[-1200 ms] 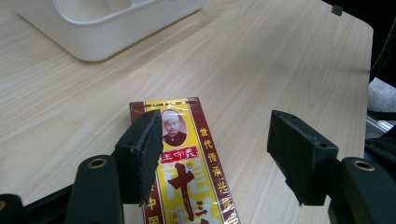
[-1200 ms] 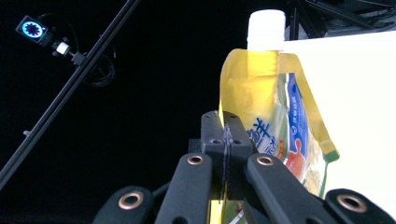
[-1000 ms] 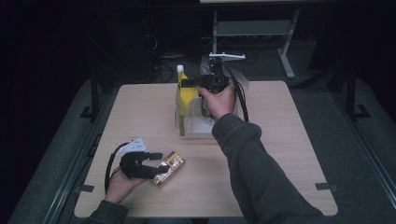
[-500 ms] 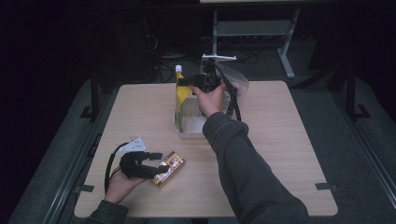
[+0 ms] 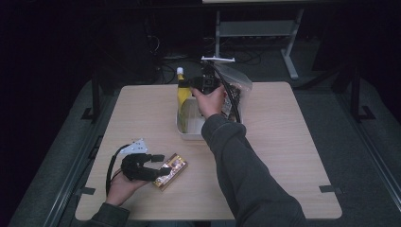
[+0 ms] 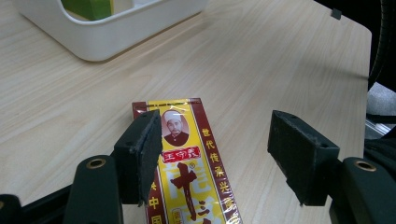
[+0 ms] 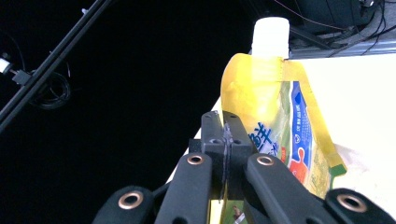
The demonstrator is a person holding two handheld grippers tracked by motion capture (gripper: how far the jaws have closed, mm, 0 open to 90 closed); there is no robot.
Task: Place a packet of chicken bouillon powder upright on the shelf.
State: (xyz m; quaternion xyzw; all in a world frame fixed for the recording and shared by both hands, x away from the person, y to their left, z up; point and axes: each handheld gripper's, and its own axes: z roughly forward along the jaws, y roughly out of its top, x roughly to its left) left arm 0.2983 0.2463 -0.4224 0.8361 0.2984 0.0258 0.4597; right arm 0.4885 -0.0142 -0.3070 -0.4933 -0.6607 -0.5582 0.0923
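Currently your right gripper (image 7: 225,140) pinches the soft yellow spout pouch (image 7: 275,107) over the white bin (image 5: 189,132); your left gripper (image 6: 219,158), agape, straddles the slick seasoning packet (image 6: 191,172) nearer you; grip its edges.

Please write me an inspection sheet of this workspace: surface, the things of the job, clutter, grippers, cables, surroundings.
Surface: light wooden table, bare around the items.
Job's things: yellow spout pouch upright in the white bin; flat red-and-yellow packet near the front left edge.
Clutter: clear plastic bag behind the bin.
Grippers: left gripper open, jaws astride the packet; right gripper shut beside the pouch, grip unclear.
Cables: black cable loops from the left gripper.
Surroundings: dark floor, metal table frame beyond.
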